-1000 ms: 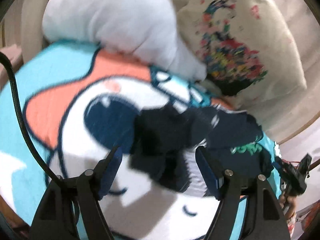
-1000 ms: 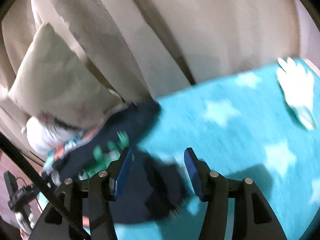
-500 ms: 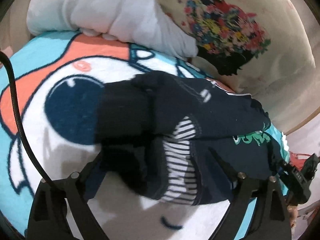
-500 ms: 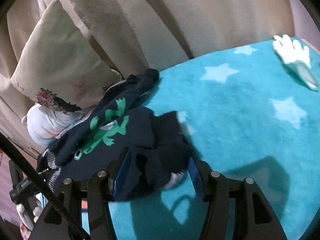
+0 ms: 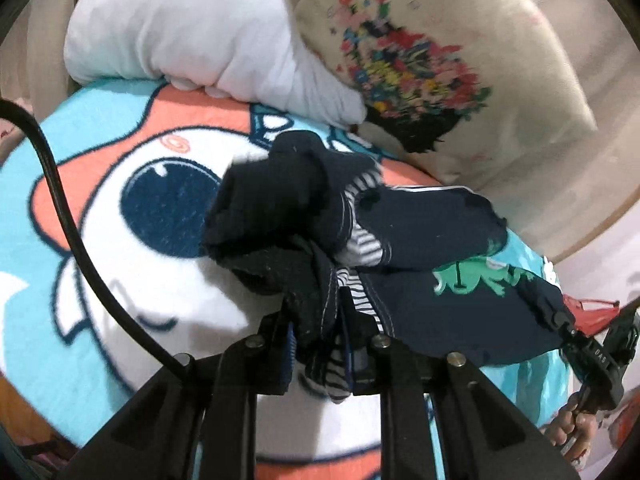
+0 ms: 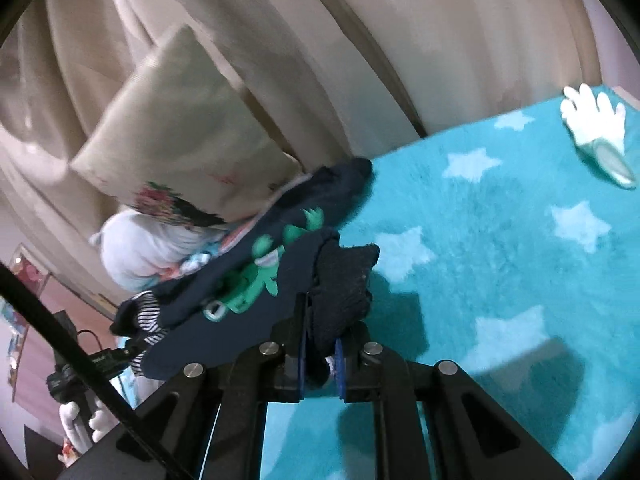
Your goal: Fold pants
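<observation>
Both grippers were clamped on opposite ends of the navy pants point(image 5: 436, 236), which lay bunched on the turquoise cartoon blanket point(image 5: 80, 208) in front of the floral cushion point(image 5: 432, 60) and a white pillow point(image 5: 192, 28). In the left wrist view the garment ran from bottom centre toward the right edge, its green dinosaur print point(image 5: 476, 278) facing up. The left gripper point(image 5: 320, 344) pinched the striped-lined waistband at bottom centre. The right gripper point(image 6: 320, 356) gripped a dark cuff at lower centre of its frame. Judging by this, the long axis spanned the two tools, ready for stretching flat.
</observation>
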The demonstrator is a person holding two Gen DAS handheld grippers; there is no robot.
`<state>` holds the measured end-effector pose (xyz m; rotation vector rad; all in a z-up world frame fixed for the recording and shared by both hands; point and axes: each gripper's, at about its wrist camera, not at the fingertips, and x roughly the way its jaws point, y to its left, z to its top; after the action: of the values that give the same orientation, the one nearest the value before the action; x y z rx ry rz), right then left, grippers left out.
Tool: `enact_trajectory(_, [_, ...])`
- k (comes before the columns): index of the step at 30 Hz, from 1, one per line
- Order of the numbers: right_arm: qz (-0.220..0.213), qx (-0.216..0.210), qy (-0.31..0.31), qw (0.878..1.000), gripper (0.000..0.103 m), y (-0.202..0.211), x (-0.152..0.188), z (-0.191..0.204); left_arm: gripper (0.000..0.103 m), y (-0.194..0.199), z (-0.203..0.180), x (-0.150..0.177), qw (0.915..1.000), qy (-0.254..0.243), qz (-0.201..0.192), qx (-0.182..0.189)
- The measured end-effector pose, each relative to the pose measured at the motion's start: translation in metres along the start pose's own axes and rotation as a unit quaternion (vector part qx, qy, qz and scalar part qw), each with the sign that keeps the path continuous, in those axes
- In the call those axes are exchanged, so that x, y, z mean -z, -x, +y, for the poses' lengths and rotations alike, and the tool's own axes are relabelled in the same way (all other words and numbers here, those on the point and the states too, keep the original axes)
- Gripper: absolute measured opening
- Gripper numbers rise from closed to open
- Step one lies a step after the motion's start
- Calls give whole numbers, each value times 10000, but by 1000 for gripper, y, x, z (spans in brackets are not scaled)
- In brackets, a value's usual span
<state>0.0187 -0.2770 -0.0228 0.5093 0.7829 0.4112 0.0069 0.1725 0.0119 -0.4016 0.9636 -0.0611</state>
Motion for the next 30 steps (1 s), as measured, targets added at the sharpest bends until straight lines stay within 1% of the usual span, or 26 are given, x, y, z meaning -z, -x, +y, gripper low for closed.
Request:
enact_trajectory(3, [2,-78,-23,10000,11,24,12,-4,18,15,2,14,10000,-60,-28,-46])
enact_trajectory(6, [69,39,-111,9999,11,40,29,-19,21,13,14,29,9998,-6,62,-169])
enact_trajectory(9, [288,225,-82,9993,14,43,48,-34,23,6,29,37,9996,166,211,-39])
enact_trajectory(10, [345,350,-54,9988,17,44,52,-38,23,7,32,40,9996,183,224,-2])
enact_trajectory(11, [405,481,-8,9980,22,44,55,-39,25,11,35,41,9996,202,192,13])
enact_trajectory(12, [418,587,75,9974,26,49,55,-38,27,16,38,42,9997,202,130,26])
enact_trajectory(14, [259,680,199,9972,42,61,47,-35,29,29,41,43,9999,150,-64,-34])
enact_trajectory(15, [107,763,273,9967,46,69,41,-32,35,37,42,43,9997,124,-179,-77])
enact_trajectory(16, [-60,825,355,9959,53,75,31,-28,39,44,44,42,9995,110,-296,-94])
enact_trajectory(17, [-135,842,402,9955,56,77,23,-25,46,51,46,41,9990,122,-418,-91])
enact_trajectory(18, [-192,859,444,9951,57,76,11,-21,49,57,48,40,9985,148,-516,-84])
enact_trajectory(20, [-192,835,411,9955,58,62,-15,-15,49,65,50,38,9976,186,-672,-51])
enact_trajectory(21, [-129,778,389,9961,58,48,-31,-12,50,65,50,38,9974,195,-700,-36])
enact_trajectory(23, [59,777,291,9965,58,14,-58,-11,50,65,47,37,9971,171,-735,-22])
enact_trajectory(25, [345,778,-11,9964,58,-32,-84,-15,51,62,43,38,9973,86,-734,-36])
enact_trajectory(26, [441,822,-140,9955,58,-53,-94,-18,51,61,41,38,9974,44,-725,-37])
enact_trajectory(27, [574,987,-253,9931,58,-81,-104,-20,51,60,41,38,9974,20,-716,-35])
enact_trajectory(30, [833,1288,-485,9870,58,-135,-120,-24,51,60,41,37,9975,16,-703,-24])
